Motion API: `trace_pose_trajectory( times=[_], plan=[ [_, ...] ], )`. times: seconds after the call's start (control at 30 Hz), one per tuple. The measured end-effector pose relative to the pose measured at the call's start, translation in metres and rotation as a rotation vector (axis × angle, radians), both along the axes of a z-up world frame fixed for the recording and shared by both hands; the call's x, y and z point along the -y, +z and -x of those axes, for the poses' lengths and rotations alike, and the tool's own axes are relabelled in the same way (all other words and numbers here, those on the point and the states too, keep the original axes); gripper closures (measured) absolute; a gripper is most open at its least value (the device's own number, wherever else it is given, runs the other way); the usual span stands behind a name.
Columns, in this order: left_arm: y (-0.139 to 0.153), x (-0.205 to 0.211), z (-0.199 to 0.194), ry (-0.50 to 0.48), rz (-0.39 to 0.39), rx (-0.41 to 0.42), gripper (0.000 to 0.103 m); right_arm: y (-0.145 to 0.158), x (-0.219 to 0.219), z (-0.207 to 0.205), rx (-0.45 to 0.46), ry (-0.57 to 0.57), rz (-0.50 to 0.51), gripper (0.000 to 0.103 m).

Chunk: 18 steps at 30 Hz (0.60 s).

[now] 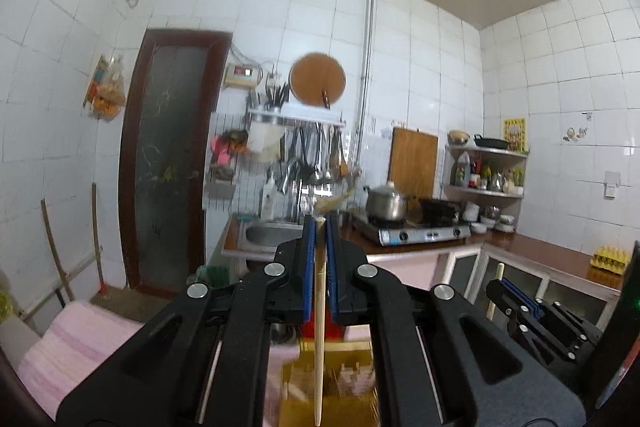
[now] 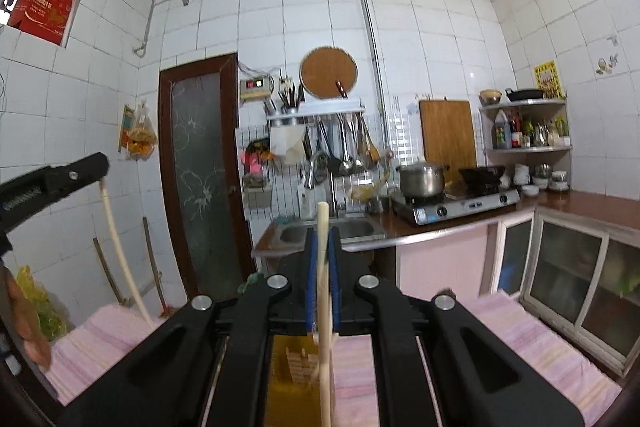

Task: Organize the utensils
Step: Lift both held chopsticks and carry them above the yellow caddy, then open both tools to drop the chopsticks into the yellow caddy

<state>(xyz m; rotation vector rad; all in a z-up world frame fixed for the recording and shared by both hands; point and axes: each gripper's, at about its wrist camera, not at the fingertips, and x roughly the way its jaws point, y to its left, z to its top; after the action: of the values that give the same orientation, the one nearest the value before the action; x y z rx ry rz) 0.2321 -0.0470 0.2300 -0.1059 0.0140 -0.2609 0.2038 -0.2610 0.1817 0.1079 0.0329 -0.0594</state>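
Note:
My left gripper (image 1: 319,227) is shut on a pale wooden chopstick (image 1: 319,327) that hangs straight down between the blue pads, over a shiny gold box (image 1: 340,383). My right gripper (image 2: 323,239) is shut on a second chopstick (image 2: 325,327) that hangs down over the same gold box (image 2: 292,367); several wooden pieces lie in it. The right gripper also shows in the left wrist view (image 1: 505,285) at the lower right. The left gripper also shows in the right wrist view (image 2: 96,167) at the left edge, its chopstick (image 2: 120,251) trailing down.
A pink striped cloth (image 2: 520,339) covers the surface below both grippers. Beyond are a sink (image 2: 332,231), a gas stove with a steel pot (image 2: 422,179), a rack of hanging utensils (image 2: 344,143), glass-front cabinets (image 2: 568,271) and a brown door (image 2: 200,167).

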Motion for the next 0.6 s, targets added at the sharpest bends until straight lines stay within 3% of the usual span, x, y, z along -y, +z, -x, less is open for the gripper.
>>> trace_pose_trajectory(
  times=[0.17, 0.3, 0.43, 0.6],
  plan=[
    [0.004, 0.012, -0.038, 0.007, -0.01, 0.03, 0.099, 0.017, -0.003, -0.042, 0.038, 0.004, -0.005, 0.097],
    [-0.018, 0.018, -0.074, 0.026, -0.035, 0.022, 0.099, 0.008, -0.005, -0.076, 0.046, 0.008, -0.027, 0.097],
    [-0.047, 0.014, -0.108, 0.024, -0.02, -0.048, 0.099, -0.02, -0.005, -0.103, 0.044, 0.0, -0.039, 0.097],
    [-0.084, 0.007, -0.13, 0.05, -0.026, -0.129, 0.098, -0.068, -0.003, -0.122, -0.026, -0.004, -0.03, 0.097]
  ],
)
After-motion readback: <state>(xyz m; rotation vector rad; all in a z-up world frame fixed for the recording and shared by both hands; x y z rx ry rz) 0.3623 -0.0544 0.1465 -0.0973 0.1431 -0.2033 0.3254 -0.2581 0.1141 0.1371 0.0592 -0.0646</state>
